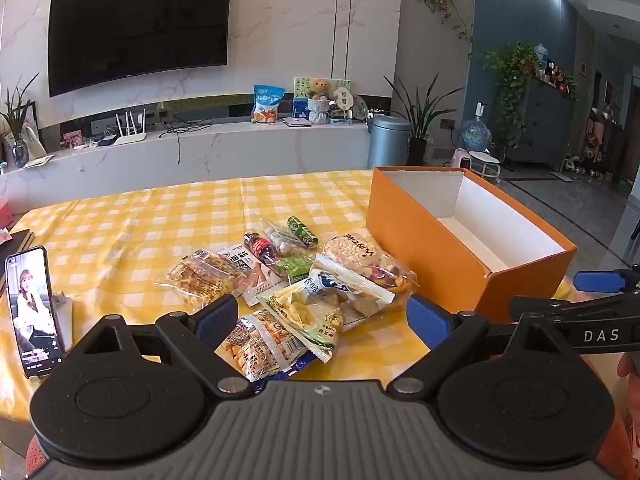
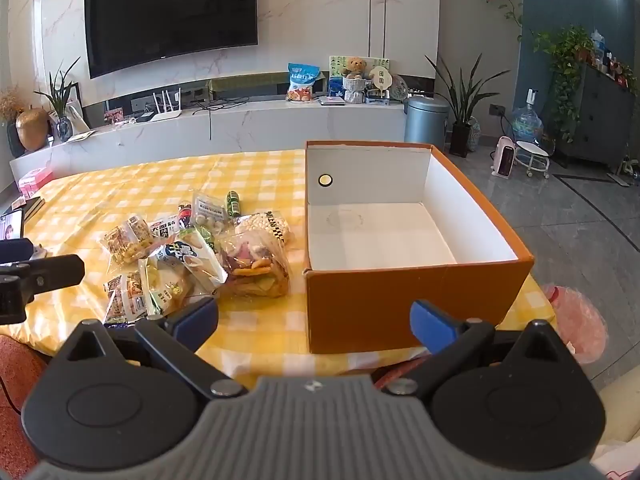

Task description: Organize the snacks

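Left wrist view: left gripper jaws wide apart, nothing clamped, hovering over the near edge of the snack pile. Pile sits mid-surface on the yellow checked cloth. In it: a clear bag of mixed nuts and crackers on the right side, a white-and-green pouch nearest centre, a printed packet right at the jaws' near side, a clear bag of golden sticks on the left, a small dark bottle and a green tube at the far side. Orange box, white inside, open top, stands just right of the pile, apart from it. Phone propped upright at the left edge, screen lit. The right gripper's arm pokes in at the right edge.

Right wrist view: right gripper jaws also fully apart, empty. It points at the gap between pile and box, near the box's near-left corner. Orange box fills centre-right; inside is bare white, with a round hole on the far-left wall. Snack pile lies left of the box, not touching it. Left gripper's black arm shows at the left edge. Pink bag sits off the surface at the right.

Background both views: wall TV, marble console with clutter, plants, grey bin.
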